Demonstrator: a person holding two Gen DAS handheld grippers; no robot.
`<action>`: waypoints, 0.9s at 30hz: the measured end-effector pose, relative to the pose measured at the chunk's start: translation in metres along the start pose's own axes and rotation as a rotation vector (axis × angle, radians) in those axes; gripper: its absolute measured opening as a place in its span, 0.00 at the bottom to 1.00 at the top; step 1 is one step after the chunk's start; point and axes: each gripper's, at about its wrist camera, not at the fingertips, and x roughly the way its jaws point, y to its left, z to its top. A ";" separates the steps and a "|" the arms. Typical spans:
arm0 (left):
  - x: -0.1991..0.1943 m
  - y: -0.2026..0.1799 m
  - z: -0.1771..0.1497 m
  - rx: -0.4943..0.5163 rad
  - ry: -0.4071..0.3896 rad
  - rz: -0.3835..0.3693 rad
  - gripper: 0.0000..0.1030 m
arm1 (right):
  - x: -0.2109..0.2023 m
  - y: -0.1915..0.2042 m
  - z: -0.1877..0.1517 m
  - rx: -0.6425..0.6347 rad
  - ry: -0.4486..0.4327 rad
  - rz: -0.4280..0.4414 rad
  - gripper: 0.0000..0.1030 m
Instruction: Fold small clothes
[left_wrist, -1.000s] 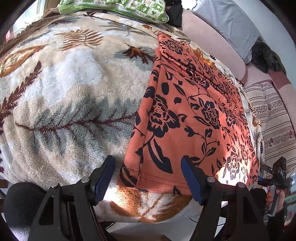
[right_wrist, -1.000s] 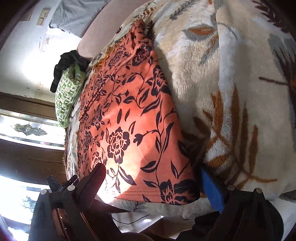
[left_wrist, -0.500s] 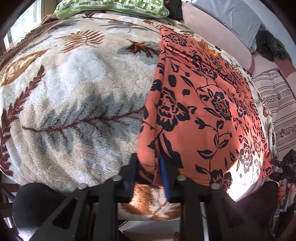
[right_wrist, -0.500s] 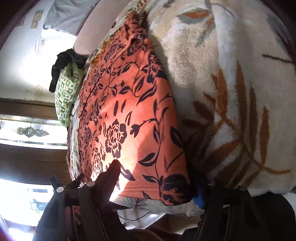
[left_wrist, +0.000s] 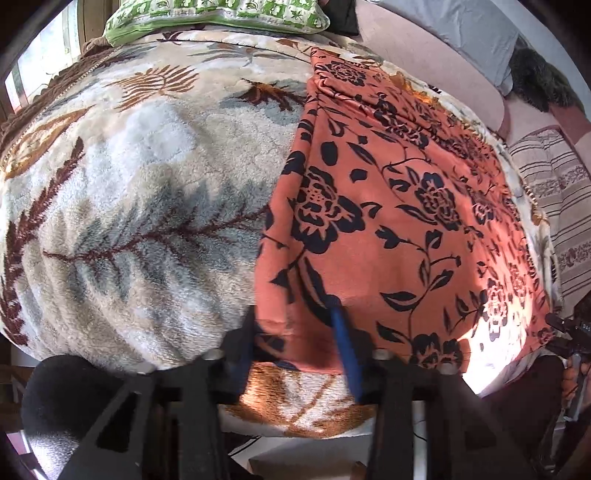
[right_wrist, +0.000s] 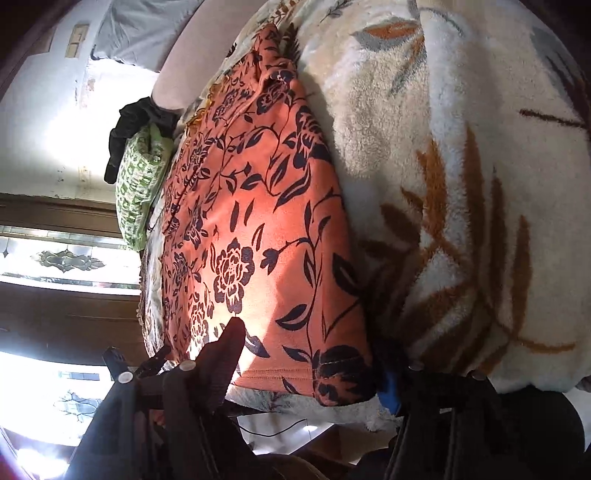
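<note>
- Orange floral garment (left_wrist: 399, 221) lies flat on the fleece blanket (left_wrist: 129, 184), filling 1 to 5 o'clock; no fold shows.
- Left gripper (left_wrist: 295, 332) spread around its near corner hem.
- Right gripper (right_wrist: 310, 365) spread likewise.

The left gripper (left_wrist: 293, 332) has a black angular frame with triangular cut-outs, silver screw heads near the finger bases and blue pads on the inner finger faces. The right gripper (right_wrist: 310, 354) is built alike: black frame, silver screws, a blue pad on one finger (right_wrist: 389, 391)
</note>
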 end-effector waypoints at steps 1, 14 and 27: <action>-0.002 0.002 0.001 -0.007 0.005 -0.031 0.13 | 0.001 0.003 -0.001 -0.018 0.006 -0.022 0.39; 0.000 0.014 0.012 -0.072 0.058 -0.101 0.12 | 0.011 -0.001 0.014 0.046 0.040 -0.030 0.10; -0.074 -0.055 0.261 0.072 -0.380 -0.205 0.14 | -0.051 0.114 0.217 -0.117 -0.304 0.217 0.09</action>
